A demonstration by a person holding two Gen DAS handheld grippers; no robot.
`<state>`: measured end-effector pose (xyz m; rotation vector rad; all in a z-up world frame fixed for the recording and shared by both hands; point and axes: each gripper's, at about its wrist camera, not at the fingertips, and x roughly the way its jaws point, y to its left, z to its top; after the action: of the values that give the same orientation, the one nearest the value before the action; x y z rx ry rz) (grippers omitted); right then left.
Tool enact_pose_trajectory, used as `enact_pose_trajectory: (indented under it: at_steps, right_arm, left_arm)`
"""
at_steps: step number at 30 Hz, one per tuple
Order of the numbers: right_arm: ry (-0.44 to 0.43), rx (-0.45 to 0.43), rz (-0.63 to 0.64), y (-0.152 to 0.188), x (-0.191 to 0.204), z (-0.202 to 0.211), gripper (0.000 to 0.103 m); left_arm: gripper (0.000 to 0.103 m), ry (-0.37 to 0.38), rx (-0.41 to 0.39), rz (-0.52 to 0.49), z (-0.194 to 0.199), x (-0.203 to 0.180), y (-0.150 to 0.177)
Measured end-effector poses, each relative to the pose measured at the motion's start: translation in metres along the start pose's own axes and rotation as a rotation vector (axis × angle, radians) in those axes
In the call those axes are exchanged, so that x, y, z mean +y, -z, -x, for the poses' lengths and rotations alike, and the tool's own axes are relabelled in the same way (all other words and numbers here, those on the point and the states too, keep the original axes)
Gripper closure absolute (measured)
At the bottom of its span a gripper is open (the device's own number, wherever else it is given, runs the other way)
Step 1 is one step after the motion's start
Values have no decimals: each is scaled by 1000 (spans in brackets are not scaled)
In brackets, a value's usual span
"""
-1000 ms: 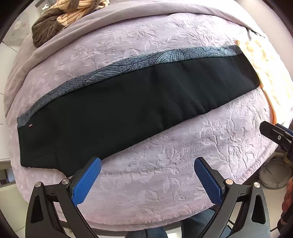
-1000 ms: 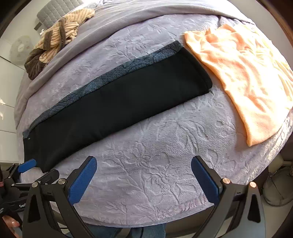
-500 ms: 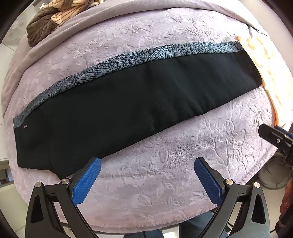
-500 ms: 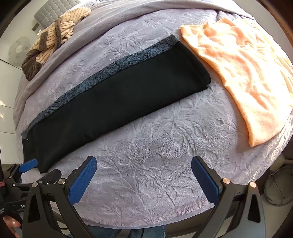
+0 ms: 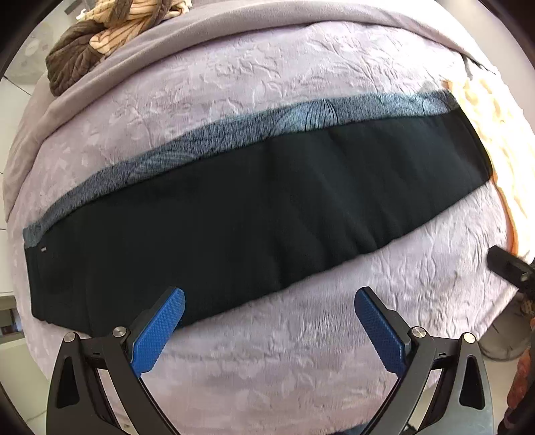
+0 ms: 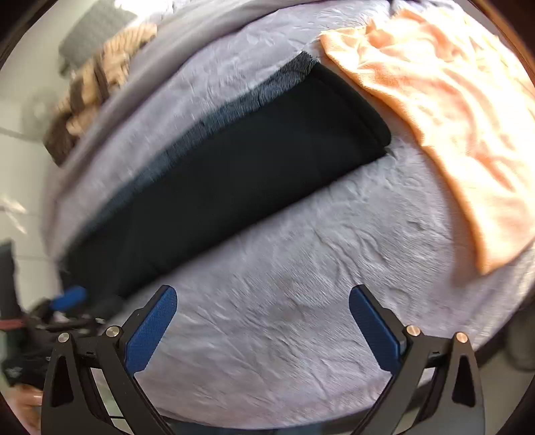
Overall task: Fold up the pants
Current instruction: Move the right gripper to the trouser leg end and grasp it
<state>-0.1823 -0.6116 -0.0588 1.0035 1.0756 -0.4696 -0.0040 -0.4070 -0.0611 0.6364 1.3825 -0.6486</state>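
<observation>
The black pants [image 5: 234,214] lie flat on the lilac bed cover [image 5: 301,351], folded lengthwise, with a grey-blue patterned strip [image 5: 254,123] along their far edge. The waist end is at the left, the leg end at the right. They also show in the right wrist view [image 6: 234,174]. My left gripper [image 5: 267,321] is open and empty, just above the near edge of the pants close to the waist end. My right gripper [image 6: 262,321] is open and empty over bare cover, nearer the leg end. The right gripper's tip [image 5: 508,264] shows at the left view's right edge.
An orange towel [image 6: 451,110] lies on the bed right of the leg end, touching it. A brown and cream striped garment [image 5: 110,30] is bunched at the far left of the bed. The bed's near edge runs just below both grippers.
Both grippers have moved forward toward the pants, which look larger and closer. The right wrist view has swung and blurred. Both grippers stay open.
</observation>
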Motion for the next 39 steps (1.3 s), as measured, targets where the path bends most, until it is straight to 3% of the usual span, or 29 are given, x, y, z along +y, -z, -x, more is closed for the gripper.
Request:
enact_pose_trajectory:
  at_steps: [2,4,5,6,9,19,26,30,31,32,33,39]
  right_arm:
    - [-91,-30,-64,-6,-13,1,1]
    - [-171,-72,-115,-14,-28,1,14]
    - [-185,-81,-126,-18,-32,0,40]
    - [-194,-88,-144,-22,-38,-3,58]
    - [-250,-109,-210,-32,-57,-13,59]
    - [-287,-154,-407,-46,-110,-40,55]
    - [-397,-222,-383,-60,-109,-51,53]
    - [-432,-208,-401,-71,-106,-61,53]
    - [-435,-198,-410,-74,-105,-62,56]
    - [-423,-202,-402,-75,-104,-59,74]
    - [-426,-213,-390,-75,-102,-55,87]
    - [-542,-269,-271,-72,-75,-21,89]
  left_arm:
    - [1,-3,-18,7,-1,0,-7]
    - [1,-5,-32,13,-4,-1,-13]
    - [1,-7,-39,16,-7,-2,-17]
    - [1,-9,-44,19,-9,-2,-20]
    - [1,-21,-62,24,-15,-4,-29]
    - [1,-45,-146,43,-47,-19,-56]
    - [1,-46,-147,47,-68,-17,-57]
    - [1,-12,-113,69,-74,-9,-60]
    - [5,-1,-103,76,-73,-6,-62]
    - [14,0,-106,81,-70,-3,-63]
    - [31,-5,-122,87,-64,0,-64]
    - [34,-82,-275,122,-42,8,-83]
